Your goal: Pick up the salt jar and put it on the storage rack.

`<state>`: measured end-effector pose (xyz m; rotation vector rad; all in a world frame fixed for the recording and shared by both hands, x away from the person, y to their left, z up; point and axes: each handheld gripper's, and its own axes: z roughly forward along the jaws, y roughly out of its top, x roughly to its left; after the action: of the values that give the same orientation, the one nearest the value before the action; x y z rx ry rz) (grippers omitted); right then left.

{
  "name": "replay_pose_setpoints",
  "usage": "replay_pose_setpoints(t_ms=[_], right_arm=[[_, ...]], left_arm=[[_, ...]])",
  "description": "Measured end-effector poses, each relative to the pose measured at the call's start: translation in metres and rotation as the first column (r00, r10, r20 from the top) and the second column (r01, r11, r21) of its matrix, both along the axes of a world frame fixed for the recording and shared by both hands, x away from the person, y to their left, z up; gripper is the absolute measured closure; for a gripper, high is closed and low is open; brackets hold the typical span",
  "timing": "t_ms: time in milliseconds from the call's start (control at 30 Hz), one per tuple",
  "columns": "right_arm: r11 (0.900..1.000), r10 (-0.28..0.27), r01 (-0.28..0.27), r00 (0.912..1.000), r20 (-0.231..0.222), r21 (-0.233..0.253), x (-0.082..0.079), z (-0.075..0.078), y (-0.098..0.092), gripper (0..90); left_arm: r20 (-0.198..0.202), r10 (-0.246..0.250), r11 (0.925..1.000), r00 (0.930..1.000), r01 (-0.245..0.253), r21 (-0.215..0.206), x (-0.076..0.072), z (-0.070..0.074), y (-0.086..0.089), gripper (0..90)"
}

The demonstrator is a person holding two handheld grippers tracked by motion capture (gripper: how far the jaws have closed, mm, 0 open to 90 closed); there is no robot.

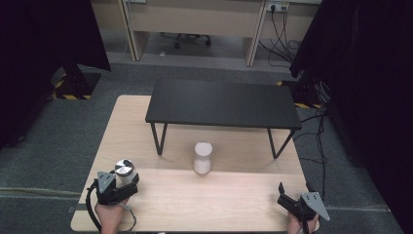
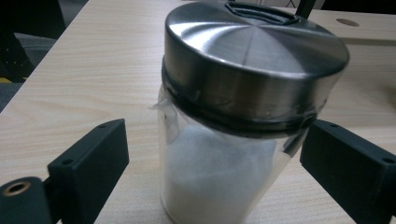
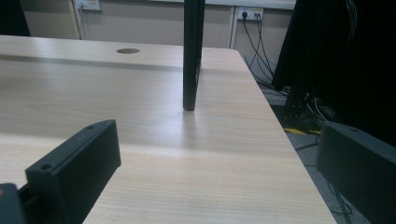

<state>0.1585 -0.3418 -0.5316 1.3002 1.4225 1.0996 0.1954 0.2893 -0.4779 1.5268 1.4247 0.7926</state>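
Two jaws of my left gripper (image 2: 212, 161) stand wide to either side of the jar (image 2: 233, 135), with a gap on both flanks, so nothing is gripped yet. The step in hand, as I judge it, is closing on that jar. To do it well I should keep the glass centred between the jaws, press on the clear body below the lid rather than on the metal rim, and close slowly so the smooth wall doesn't slip or tip. My right gripper (image 1: 291, 199) rests at the near right edge of the table (image 1: 160, 204), also spread wide and holding nothing, pointing past a black leg (image 3: 192, 56) of the low black stand (image 1: 221, 103).

The jar stands upright near the front left corner of the table. It is clear glass, about half full of white powder, topped by a brushed steel lid (image 2: 252, 44) with a flip tab at its far edge. A thin film or label seems to wrap the neck. A white cylindrical container (image 1: 202, 157) stands well apart, mid-table, just before the stand.
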Motion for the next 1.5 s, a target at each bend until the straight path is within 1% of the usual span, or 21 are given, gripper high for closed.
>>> replay_pose_setpoints(t_ms=[300, 433, 567, 667, 800, 867, 900, 933, 1033, 1167, 1433, 1500], right_arm=[[1.000, 0.005, -0.005, 1.0000, 0.005, -0.003, -0.001, -0.001, 0.000, 0.3], [1.000, 0.005, -0.005, 1.0000, 0.006, -0.002, -0.001, -0.001, -0.001, 0.4], [1.000, 0.006, -0.006, 1.0000, 0.006, -0.005, -0.001, -0.001, 0.000, 0.3], [1.000, 0.008, -0.008, 0.9999, 0.006, -0.004, -0.001, -0.001, -0.001, 0.4], [1.000, 0.010, -0.010, 0.9999, 0.006, -0.006, -0.001, -0.001, -0.001, 0.3], [1.000, 0.009, -0.009, 0.9999, 0.005, -0.006, -0.001, -0.001, 0.000, 0.4], [1.000, 0.010, -0.010, 0.9999, 0.005, -0.007, -0.001, -0.001, 0.000, 0.3], [1.000, 0.010, -0.010, 0.9999, 0.005, -0.007, -0.001, -0.001, 0.000, 0.3], [1.000, 0.012, -0.012, 0.9999, 0.002, -0.010, 0.000, 0.000, 0.000, 0.3], [1.000, 0.014, -0.014, 0.9999, 0.000, -0.015, 0.000, 0.000, 0.000, 0.3], [1.000, 0.016, -0.016, 0.9999, -0.006, -0.021, 0.001, 0.001, 0.000, 0.3], [1.000, 0.016, -0.016, 0.9999, -0.006, -0.022, 0.001, 0.001, 0.000, 0.3]], left_arm=[[0.018, 0.001, 1.0000, 0.9998, -0.001, 0.003, 0.002, -0.002, -0.006, 13.9], [0.014, 0.004, 1.0000, 0.9999, -0.004, 0.008, 0.003, -0.002, -0.007, 15.8], [0.025, 0.011, 0.9999, 0.9996, -0.011, 0.004, 0.000, -0.004, -0.008, 17.4], [0.037, 0.016, 0.9997, 0.9992, -0.017, 0.017, -0.002, -0.006, -0.010, 19.8], [0.050, 0.023, 0.9995, 0.9985, -0.024, 0.022, -0.003, -0.007, -0.011, 22.6], [0.069, 0.030, 0.9992, 0.9972, -0.031, 0.024, -0.004, -0.008, -0.012, 24.3], [0.079, 0.026, 0.9992, 0.9965, -0.028, 0.028, -0.005, -0.010, -0.012, 27.5], [0.079, 0.026, 0.9992, 0.9965, -0.028, 0.028, -0.005, -0.010, -0.012, 29.1], [0.089, 0.031, 0.9975, 0.9956, -0.037, 0.060, -0.006, -0.010, -0.017, 30.1], [0.091, 0.027, 0.9965, 0.9955, -0.034, 0.076, -0.006, -0.009, -0.017, 30.6], [0.071, 0.033, 0.9947, 0.9969, -0.039, 0.095, -0.004, -0.003, -0.020, 30.9], [0.055, 0.045, 0.9954, 0.9975, -0.049, 0.083, -0.003, 0.001, -0.021, 31.0]])
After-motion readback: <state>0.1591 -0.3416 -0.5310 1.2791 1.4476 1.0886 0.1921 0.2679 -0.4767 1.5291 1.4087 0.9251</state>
